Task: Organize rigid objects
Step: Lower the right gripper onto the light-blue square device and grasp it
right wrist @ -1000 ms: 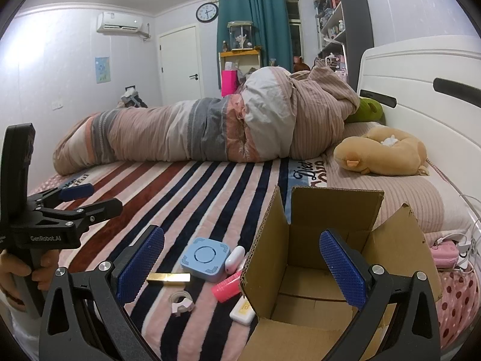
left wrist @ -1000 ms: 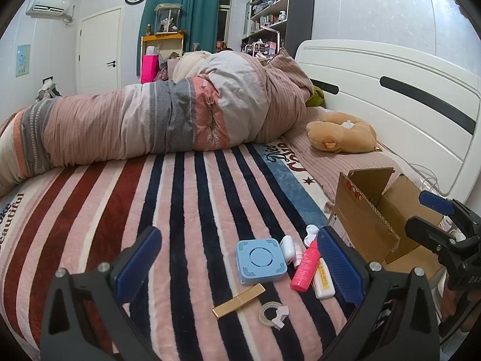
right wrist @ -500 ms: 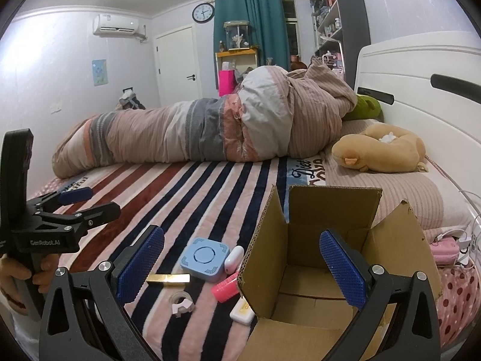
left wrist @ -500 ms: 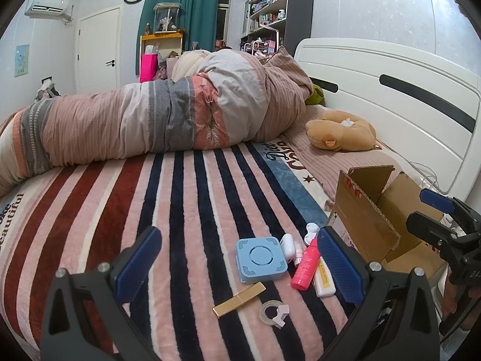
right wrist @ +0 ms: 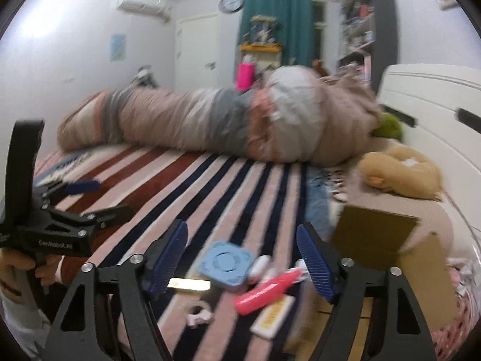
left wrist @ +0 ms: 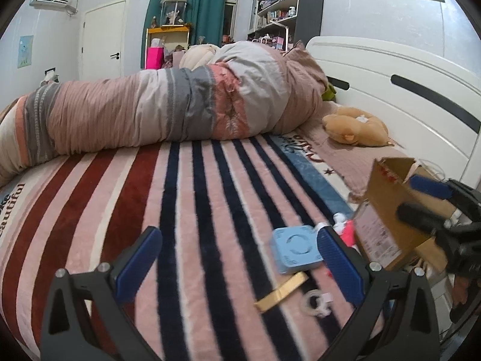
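Swung off the open brown cardboard box [right wrist: 387,240] and over to the loose stuff on the striped plush blanket [right wrist: 192,180] just now. Right gripper [right wrist: 242,258] been narrowing its jaws, nothing pinched yet, framing the light blue square plastic case [right wrist: 224,263] and pink plastic tube [right wrist: 266,291]. Left gripper [left wrist: 237,263] spread wide, empty, dipped nearer the flat gold clip [left wrist: 281,291]. Looks like the first pick, box probably the drop spot.
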Available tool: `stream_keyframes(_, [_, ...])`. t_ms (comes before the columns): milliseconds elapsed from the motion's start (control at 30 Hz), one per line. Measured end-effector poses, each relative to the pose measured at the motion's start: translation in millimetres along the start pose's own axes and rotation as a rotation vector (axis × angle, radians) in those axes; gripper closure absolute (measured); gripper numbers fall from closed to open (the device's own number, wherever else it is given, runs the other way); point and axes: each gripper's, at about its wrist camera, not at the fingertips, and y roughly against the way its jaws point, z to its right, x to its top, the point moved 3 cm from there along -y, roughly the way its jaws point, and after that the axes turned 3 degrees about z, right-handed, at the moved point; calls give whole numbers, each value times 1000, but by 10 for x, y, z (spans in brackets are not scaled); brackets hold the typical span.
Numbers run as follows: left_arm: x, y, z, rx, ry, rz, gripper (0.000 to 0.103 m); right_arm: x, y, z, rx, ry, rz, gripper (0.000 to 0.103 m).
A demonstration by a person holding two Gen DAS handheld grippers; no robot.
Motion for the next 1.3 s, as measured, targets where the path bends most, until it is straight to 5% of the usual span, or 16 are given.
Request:
stream_keyframes(167, [-135, -313, -361, 64, 28, -54, 1, -216, -753, -162, 109, -69, -237, 31])
stream_keyframes(467, [-265, -658, -579, 55, 72, -128, 1, -620, -1638, -41, 12, -111, -497, 17])
stream_keyframes(700, [-264, -716, -585, 10, 88, -137, 1, -662, -1871, -25, -6, -190, -521, 7])
stream_keyframes(833, [-260, -747, -623, 1, 100, -142, 1, -572, -1882, -128, 120, -182, -467, 9])
stream_keyframes(1100, [-268, -783, -680, -31, 124, -150, 1, -639, -2113, -199, 114, -165, -599, 9])
stream_keyframes(1200, [-288, -832, -672, -85, 132, -171, 1, -688, -2199, -216, 101, -178, -650, 17])
stream_keyframes(1300, [-313, -902, -678, -151, 156, -198, 1, -590, -2152, -221, 108, -135, -601, 22])
